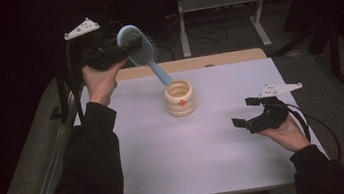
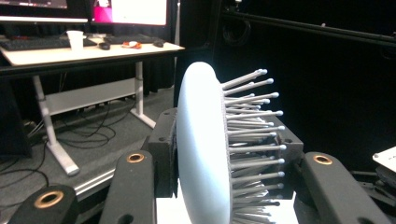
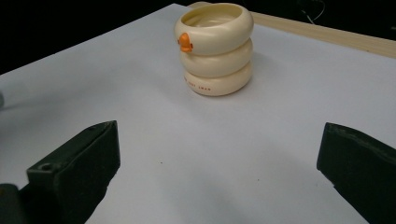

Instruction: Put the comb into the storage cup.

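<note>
I have the left gripper (image 1: 126,50) clamped on the head of a pale blue hairbrush (image 1: 139,48), one jaw on the smooth back and the other in among the metal bristles (image 2: 250,135), as the left gripper view shows it. I hold it by the head so the handle is free to lead: it slants down to the right, and its tip sits at the rim of the cream holder (image 1: 179,97), a cup shaped like three stacked rings with a small orange beak on its side. From the high view I cannot tell whether the tip is already inside the mouth or just touching the back edge.

My right gripper (image 1: 247,112) hangs low over the white tabletop (image 1: 208,158), near its right edge, jaws spread wide and nothing between them. It faces the holder (image 3: 215,49), well apart from it. I judge that it waits there to steady the cup if the brush tips it, since the cup looks light and the brush is long.

Nothing lies on the table between the two grippers. Behind the table stands a white desk frame (image 1: 220,0) with cables on the floor; the left gripper view also shows a desk with keyboards and a cup (image 2: 74,39), all clear of the work.
</note>
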Tool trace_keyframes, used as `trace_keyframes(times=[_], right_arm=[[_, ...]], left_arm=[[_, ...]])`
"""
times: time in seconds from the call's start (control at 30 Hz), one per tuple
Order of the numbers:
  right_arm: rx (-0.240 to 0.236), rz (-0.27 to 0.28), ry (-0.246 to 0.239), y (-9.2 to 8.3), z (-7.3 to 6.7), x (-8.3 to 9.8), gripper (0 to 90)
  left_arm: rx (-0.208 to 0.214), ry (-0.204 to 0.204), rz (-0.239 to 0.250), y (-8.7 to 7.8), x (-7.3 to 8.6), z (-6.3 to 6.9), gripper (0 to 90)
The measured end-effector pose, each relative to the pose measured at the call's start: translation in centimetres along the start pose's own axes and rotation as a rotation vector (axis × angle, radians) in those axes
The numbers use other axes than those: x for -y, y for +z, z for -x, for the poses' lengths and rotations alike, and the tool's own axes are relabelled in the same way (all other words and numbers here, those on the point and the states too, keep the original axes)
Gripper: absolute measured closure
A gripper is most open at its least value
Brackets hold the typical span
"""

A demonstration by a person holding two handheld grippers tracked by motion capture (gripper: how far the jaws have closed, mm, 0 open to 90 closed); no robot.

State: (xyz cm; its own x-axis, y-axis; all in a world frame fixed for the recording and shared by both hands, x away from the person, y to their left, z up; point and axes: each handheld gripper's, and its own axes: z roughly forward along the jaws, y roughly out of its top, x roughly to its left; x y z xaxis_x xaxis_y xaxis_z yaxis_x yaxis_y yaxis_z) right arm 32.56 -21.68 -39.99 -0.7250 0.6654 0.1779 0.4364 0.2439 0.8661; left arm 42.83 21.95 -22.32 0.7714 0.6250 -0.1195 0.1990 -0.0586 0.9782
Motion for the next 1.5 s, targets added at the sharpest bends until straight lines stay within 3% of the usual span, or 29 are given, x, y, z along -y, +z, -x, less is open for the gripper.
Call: trace_keyframes(times=[0.2, 0.33, 0.53, 0.67, 1.0, 1.5], right_arm=[[0.015, 0.006, 0.011, -0.6, 0.1, 1.3, 0.0], [0.026, 0.011, 0.016, -0.9, 0.3, 1.9, 0.0], [0.052, 0.024, 0.003, -1.3, 0.3, 2.5, 0.0], [0.058, 0.030, -0.002, -1.5, 0.3, 2.7, 0.0], [0.065, 0.044, 0.012, -1.9, 0.5, 3.1, 0.0], [0.070, 0.048, 0.002, -2.1, 0.4, 3.3, 0.0]], left_arm=[[-0.002, -0.001, -0.010, 1.1, 0.5, -0.3, 55.3], [0.020, -0.013, -0.010, 1.7, 0.8, -0.6, 55.2], [0.006, -0.005, -0.027, 2.6, 1.6, -1.0, 55.1], [0.014, -0.027, -0.013, 3.0, 2.1, -1.2, 55.1], [0.015, -0.054, -0.052, 4.6, 3.7, -1.9, 55.1], [0.005, -0.059, -0.100, 6.4, 5.3, -2.0, 55.0]])
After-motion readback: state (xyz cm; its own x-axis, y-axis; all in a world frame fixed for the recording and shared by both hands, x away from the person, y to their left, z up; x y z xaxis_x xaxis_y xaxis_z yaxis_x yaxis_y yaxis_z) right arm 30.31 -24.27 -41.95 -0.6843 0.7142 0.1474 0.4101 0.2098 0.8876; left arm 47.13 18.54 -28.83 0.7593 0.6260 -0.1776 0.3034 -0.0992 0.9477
